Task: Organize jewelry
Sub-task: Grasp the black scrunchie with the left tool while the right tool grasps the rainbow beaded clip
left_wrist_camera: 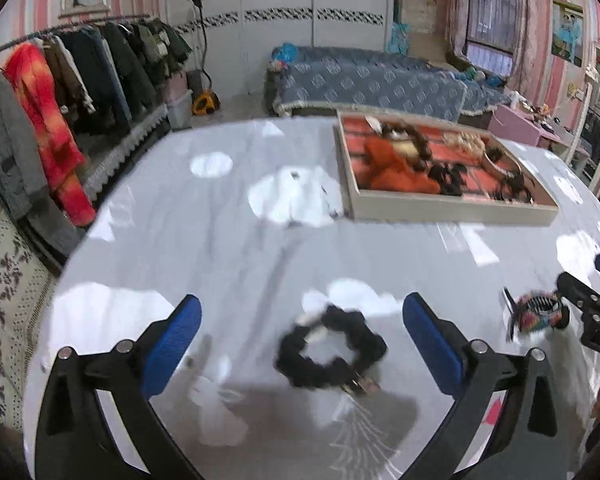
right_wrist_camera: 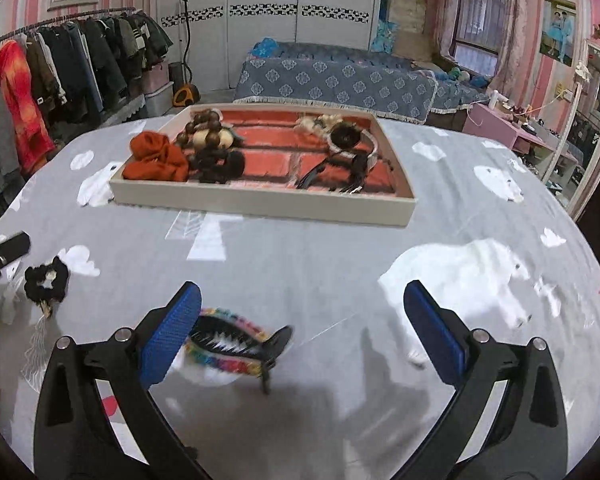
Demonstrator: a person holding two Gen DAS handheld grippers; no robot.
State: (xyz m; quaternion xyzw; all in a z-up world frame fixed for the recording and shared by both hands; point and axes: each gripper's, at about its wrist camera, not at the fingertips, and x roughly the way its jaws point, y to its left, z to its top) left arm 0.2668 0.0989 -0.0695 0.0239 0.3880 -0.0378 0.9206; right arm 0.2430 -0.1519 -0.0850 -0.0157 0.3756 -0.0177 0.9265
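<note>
Left wrist view: partial white lettering "DAS" is showing on the right gripper's (left_wrist_camera: pixel 580 300) black body at the frame's right edge; no other text is reading clearly. Left gripper (left_wrist_camera: pixel 302 330) is standing with jaws wide apart, nothing clamped. Black scrunchie (left_wrist_camera: pixel 330 346) is lying on the grey cloud-print table cover (left_wrist_camera: pixel 220 248) between the blue pads (left_wrist_camera: pixel 172 344), touching neither. Multicoloured hair claw (left_wrist_camera: pixel 538 314) is sitting off to the right, just beside the right gripper's tip.

Right wrist view: right gripper (right_wrist_camera: pixel 302 330) is also gaping, nothing gripped. Hair claw (right_wrist_camera: pixel 236 350) is lying on the cover just beside the left pad (right_wrist_camera: pixel 172 344), partly hidden behind it; contact unclear.

Tray (right_wrist_camera: pixel 260 200), beige rim with red divided lining, is sitting farther back, holding an orange scrunchie (right_wrist_camera: pixel 156 158), brown wooden beads (right_wrist_camera: pixel 208 140), and dark hair ties and bands (right_wrist_camera: pixel 348 148) on its right side.
</note>
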